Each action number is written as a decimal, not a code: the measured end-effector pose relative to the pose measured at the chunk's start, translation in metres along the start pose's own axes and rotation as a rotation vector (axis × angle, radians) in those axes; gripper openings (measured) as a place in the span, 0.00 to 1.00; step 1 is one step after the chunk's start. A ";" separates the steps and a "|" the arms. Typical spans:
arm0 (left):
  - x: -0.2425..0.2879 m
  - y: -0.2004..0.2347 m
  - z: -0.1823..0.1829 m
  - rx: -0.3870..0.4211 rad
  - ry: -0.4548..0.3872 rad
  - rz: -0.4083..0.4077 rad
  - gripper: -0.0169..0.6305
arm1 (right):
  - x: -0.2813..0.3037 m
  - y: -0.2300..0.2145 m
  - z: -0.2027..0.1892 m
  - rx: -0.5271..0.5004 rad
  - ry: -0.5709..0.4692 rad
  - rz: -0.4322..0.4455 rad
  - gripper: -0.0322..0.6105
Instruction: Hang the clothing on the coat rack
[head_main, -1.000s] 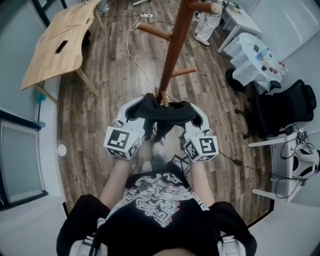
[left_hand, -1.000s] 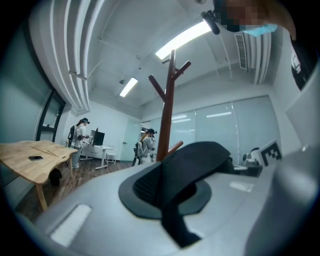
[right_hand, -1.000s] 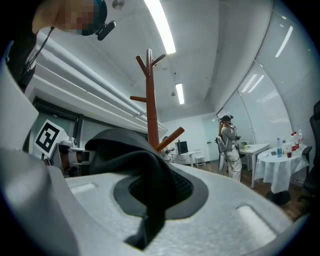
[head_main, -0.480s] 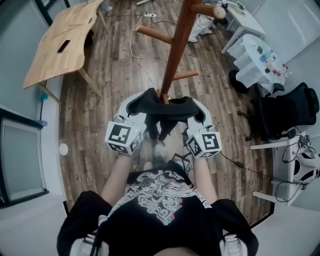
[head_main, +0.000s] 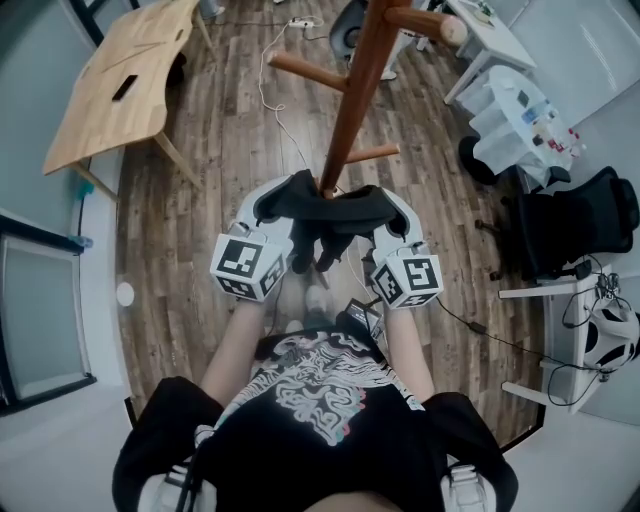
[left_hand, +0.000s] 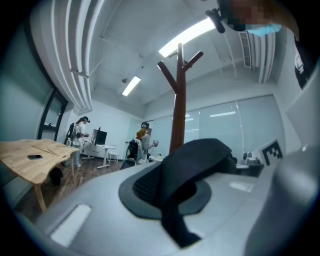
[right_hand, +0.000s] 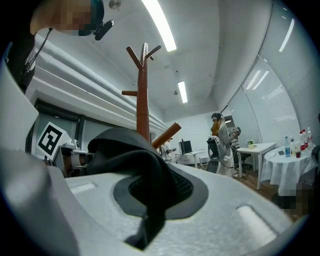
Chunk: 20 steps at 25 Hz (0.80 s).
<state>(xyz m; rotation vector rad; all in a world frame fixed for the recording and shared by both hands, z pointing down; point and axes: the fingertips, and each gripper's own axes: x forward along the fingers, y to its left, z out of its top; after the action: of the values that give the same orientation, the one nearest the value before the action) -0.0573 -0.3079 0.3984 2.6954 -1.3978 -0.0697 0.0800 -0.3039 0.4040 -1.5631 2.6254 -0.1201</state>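
The coat rack (head_main: 355, 90) is a brown wooden pole with angled pegs, right in front of me. A black piece of clothing (head_main: 335, 212) is stretched between both grippers against the pole, and part of it hangs down between them. My left gripper (head_main: 283, 203) is shut on its left end. My right gripper (head_main: 378, 210) is shut on its right end. The left gripper view shows black cloth (left_hand: 185, 170) pinched in the jaws, with the coat rack (left_hand: 179, 105) just behind. In the right gripper view the cloth (right_hand: 137, 165) is clamped the same way under the coat rack (right_hand: 143, 100).
A light wooden table (head_main: 120, 80) stands at the far left. A white table (head_main: 485, 45), a white-covered stand (head_main: 515, 110) and a black office chair (head_main: 575, 215) fill the right side. Cables (head_main: 275, 90) lie on the wood floor. People stand at desks far behind (right_hand: 220, 137).
Both grippers and the black clothing have edged slightly up toward the pole. Both grips are unchanged.
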 end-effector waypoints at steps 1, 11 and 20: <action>0.003 0.002 0.000 -0.006 -0.001 0.004 0.03 | 0.002 -0.002 -0.001 0.001 0.003 0.002 0.08; 0.023 0.014 -0.008 -0.018 0.027 0.028 0.03 | 0.025 -0.019 -0.018 0.043 0.040 0.027 0.08; 0.033 0.025 -0.032 -0.036 0.077 0.042 0.03 | 0.039 -0.024 -0.039 0.080 0.082 0.048 0.08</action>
<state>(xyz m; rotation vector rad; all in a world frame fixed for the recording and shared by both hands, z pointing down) -0.0562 -0.3468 0.4330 2.6096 -1.4160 0.0117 0.0780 -0.3480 0.4442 -1.4998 2.6809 -0.2878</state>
